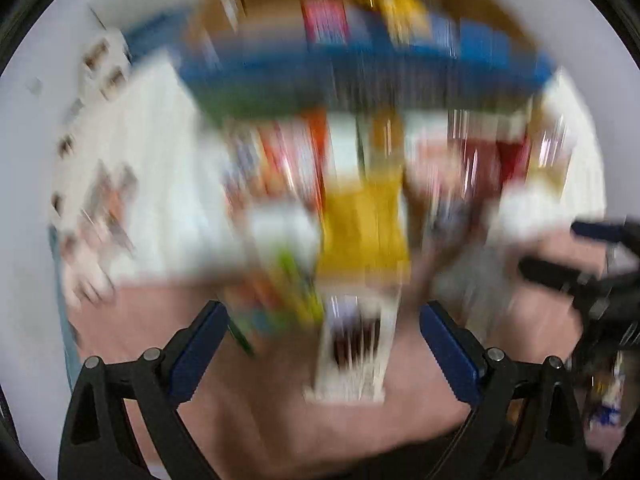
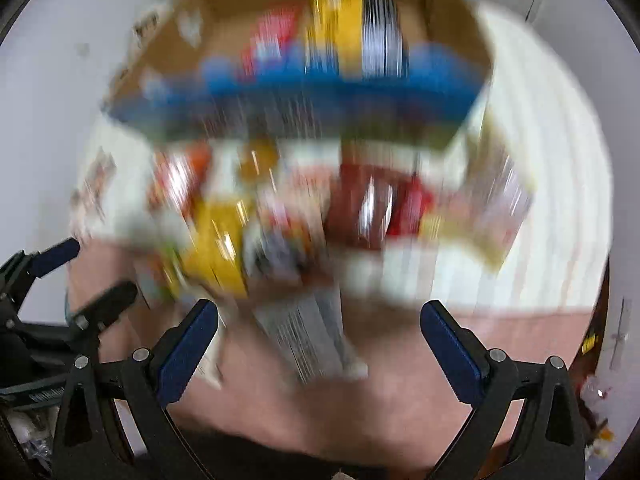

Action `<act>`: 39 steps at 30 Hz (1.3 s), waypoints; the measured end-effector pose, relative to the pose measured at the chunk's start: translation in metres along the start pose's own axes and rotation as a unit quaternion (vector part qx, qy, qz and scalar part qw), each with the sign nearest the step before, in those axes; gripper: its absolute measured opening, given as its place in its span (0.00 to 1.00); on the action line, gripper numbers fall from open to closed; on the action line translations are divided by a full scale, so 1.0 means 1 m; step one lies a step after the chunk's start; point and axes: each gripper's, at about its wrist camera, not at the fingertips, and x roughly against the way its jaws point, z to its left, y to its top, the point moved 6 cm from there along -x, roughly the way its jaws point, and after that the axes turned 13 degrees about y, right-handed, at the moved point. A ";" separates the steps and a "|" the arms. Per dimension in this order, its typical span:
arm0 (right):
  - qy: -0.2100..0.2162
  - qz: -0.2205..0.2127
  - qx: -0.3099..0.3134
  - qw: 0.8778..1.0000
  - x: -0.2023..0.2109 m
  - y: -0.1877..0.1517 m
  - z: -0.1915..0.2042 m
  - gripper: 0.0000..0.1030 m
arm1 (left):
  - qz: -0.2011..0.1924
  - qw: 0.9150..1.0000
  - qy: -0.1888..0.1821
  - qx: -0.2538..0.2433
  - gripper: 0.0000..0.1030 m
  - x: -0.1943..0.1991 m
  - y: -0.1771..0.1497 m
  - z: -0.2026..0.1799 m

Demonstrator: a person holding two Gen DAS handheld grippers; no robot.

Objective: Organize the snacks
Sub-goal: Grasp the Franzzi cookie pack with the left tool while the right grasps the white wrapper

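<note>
Both wrist views are smeared by motion blur, so fine detail on the packets cannot be read.

Nearest the lens in the left wrist view, the left gripper (image 1: pixel 324 320) stands with its blue-padded fingers (image 1: pixel 198 354) spread wide apart, nothing clamped between them. In the right wrist view the right gripper (image 2: pixel 320 318) is likewise spread, its blue pads (image 2: pixel 450 350) well apart and empty. Each tool shows in the other's camera: the right one at 3 o'clock of the left view, the left one at 9 o'clock of the right view.

Under both tools lies a pinkish cloth (image 1: pixel 280 408), and beyond it a white ribbed cover (image 2: pixel 540 200) running toward 2 o'clock in the right view.

Just past the fingertips a pale packet with a dark panel (image 1: pixel 352 356) lies on the pink cloth at 6 o'clock of the left view's centre; in the right view a white packet with printed lines (image 2: pixel 308 340) sits between the pads' line of sight.

Farther out, the heap of snacks (image 1: pixel 360 200) is spread across the middle of both views: a yellow packet (image 1: pixel 364 228) at centre, a red packet (image 2: pixel 384 204) toward 3 o'clock in the right view, a green-edged one (image 1: pixel 292 280) beside the yellow.

Farthest, at 12 o'clock, stands a cardboard box (image 2: pixel 192 36) with a blue front edge (image 1: pixel 360 68), more packets inside it.
</note>
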 end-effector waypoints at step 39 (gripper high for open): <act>-0.013 0.048 -0.123 0.991 -0.114 -0.096 -0.046 0.48 | 0.060 0.994 0.001 0.094 0.54 -0.071 -0.029 -0.047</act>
